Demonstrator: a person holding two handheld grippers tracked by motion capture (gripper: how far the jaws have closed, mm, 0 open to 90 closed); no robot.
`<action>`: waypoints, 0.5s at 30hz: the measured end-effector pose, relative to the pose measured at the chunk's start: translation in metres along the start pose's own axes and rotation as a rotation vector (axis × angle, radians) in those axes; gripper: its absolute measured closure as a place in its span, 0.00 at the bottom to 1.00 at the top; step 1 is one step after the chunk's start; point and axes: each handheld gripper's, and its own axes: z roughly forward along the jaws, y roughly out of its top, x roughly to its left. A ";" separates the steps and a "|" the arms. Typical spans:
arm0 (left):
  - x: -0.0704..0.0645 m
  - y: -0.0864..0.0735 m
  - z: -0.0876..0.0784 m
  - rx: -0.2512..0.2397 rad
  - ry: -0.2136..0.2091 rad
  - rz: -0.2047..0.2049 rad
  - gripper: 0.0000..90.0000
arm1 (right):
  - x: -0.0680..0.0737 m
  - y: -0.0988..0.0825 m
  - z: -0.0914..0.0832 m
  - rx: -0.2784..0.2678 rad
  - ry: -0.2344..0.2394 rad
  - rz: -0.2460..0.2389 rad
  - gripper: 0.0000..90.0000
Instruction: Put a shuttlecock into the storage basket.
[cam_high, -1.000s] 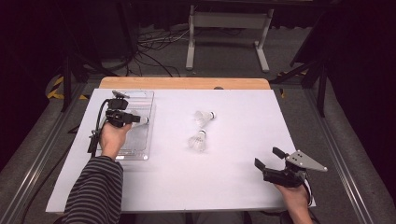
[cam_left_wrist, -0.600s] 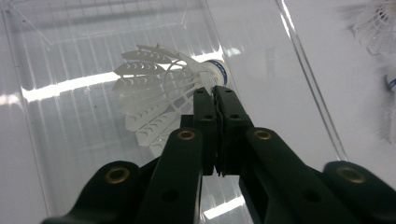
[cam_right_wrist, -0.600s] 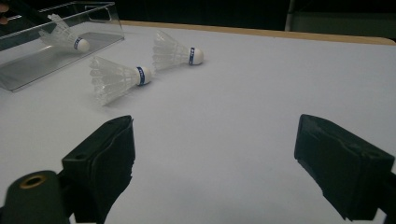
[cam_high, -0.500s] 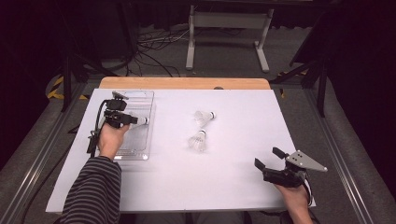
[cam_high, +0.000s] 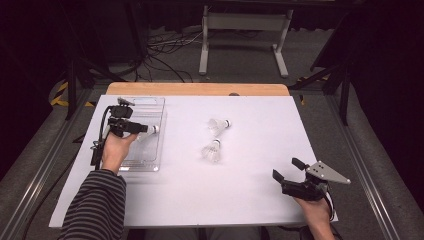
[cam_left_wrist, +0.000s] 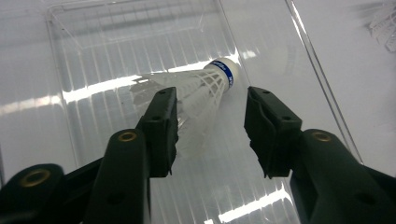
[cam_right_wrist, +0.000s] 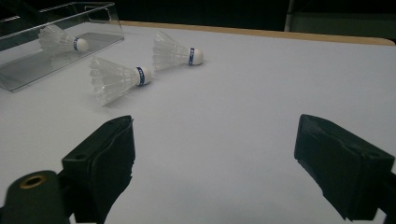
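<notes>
A white shuttlecock (cam_left_wrist: 201, 88) with a blue band lies on the floor of a clear plastic tray (cam_left_wrist: 93, 46), cork pointing away. My left gripper (cam_left_wrist: 210, 95) straddles it. Its jaws have just been opening, and the right pad stands clear of the feathers. In the high view this gripper (cam_high: 149, 129) hovers over the tray (cam_high: 150, 167) at the table's left, with the shuttlecock (cam_high: 150, 130) at its tips. My right gripper (cam_high: 286, 169) rests open at the front right and holds nothing (cam_right_wrist: 215, 130). Two more shuttlecocks (cam_high: 219, 125) (cam_high: 212, 150) lie mid-table.
The right gripper view shows the two loose shuttlecocks (cam_right_wrist: 175, 51) (cam_right_wrist: 116, 77) ahead, and the tray (cam_right_wrist: 93, 11) with its shuttlecock (cam_right_wrist: 60, 42) farther left. A wooden strip (cam_high: 200, 89) runs along the table's far edge. Beyond it are dark floor, cables and a metal stand (cam_high: 240, 30).
The left gripper's jaws have parted and let go of the shuttlecock in the tray. The left hand has hardly shifted. The right hand and the two loose shuttlecocks have stayed put.
</notes>
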 end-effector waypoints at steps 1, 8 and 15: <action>0.000 0.000 -0.001 -0.002 0.002 0.000 0.57 | 0.000 0.000 0.000 0.000 0.000 0.000 0.15; -0.002 -0.002 -0.006 -0.022 0.010 0.013 0.49 | 0.000 0.000 0.000 0.000 -0.001 0.003 0.15; -0.006 -0.005 -0.016 -0.061 0.009 0.032 0.45 | 0.000 0.000 0.000 -0.001 -0.002 0.004 0.14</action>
